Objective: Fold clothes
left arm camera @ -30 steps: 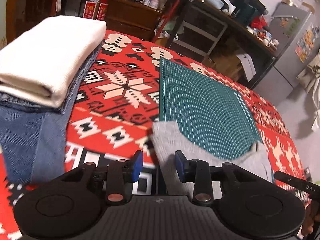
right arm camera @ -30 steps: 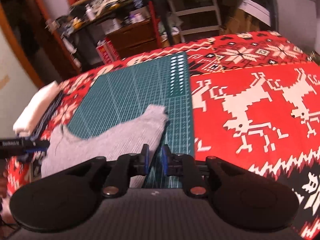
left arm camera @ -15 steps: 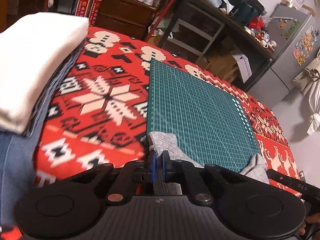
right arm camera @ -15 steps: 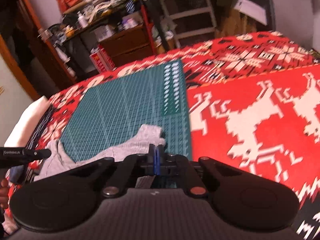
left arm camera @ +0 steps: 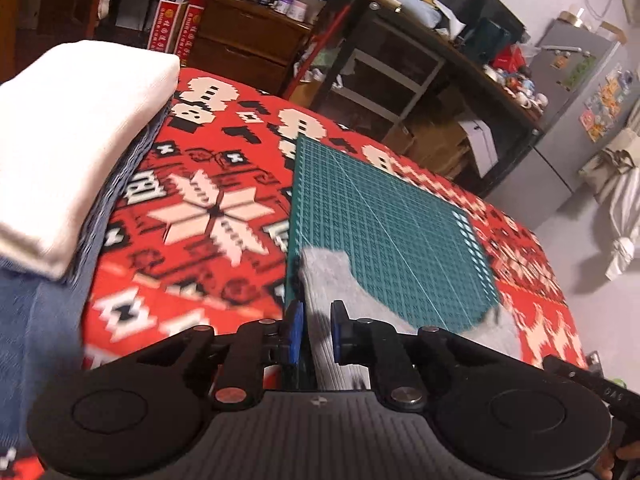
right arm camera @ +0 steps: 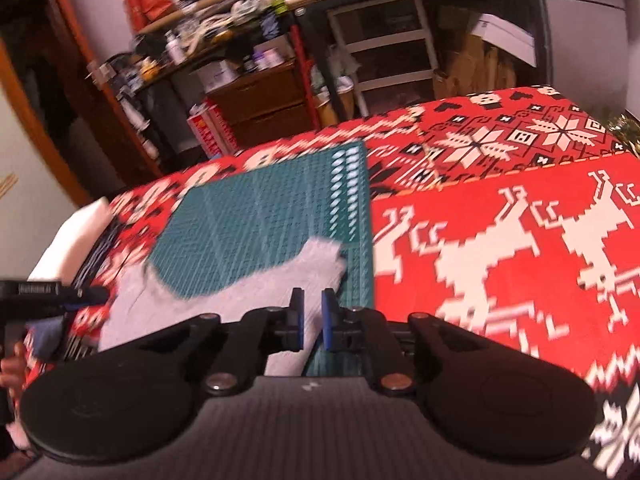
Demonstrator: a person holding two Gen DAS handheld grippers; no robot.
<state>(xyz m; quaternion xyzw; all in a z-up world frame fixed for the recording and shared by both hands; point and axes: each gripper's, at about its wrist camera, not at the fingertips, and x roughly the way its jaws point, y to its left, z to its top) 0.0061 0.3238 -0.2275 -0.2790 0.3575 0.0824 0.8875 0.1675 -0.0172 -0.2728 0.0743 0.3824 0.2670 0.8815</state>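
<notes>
A grey garment (left arm camera: 332,280) lies on the near part of a green cutting mat (left arm camera: 380,220), with one corner at each side. My left gripper (left arm camera: 316,328) stands over the left corner, its blue pads a little apart and cloth showing in the gap. In the right wrist view the same grey garment (right arm camera: 280,276) stretches leftward across the mat (right arm camera: 260,208). My right gripper (right arm camera: 311,318) sits at its right corner, pads slightly parted with cloth between them. Both frames are blurred by motion.
A folded white garment (left arm camera: 72,140) rests on folded denim (left arm camera: 40,340) at the left. A red patterned blanket (right arm camera: 500,240) covers the surface. Shelves, drawers and boxes (left arm camera: 400,80) stand beyond the far edge, and a grey cabinet (left arm camera: 572,92) is at the right.
Half a second ago both grippers were shut on the grey garment's corners. Now both have parted their pads and the cloth lies flatter on the mat. A second ago the left one was wide open.
</notes>
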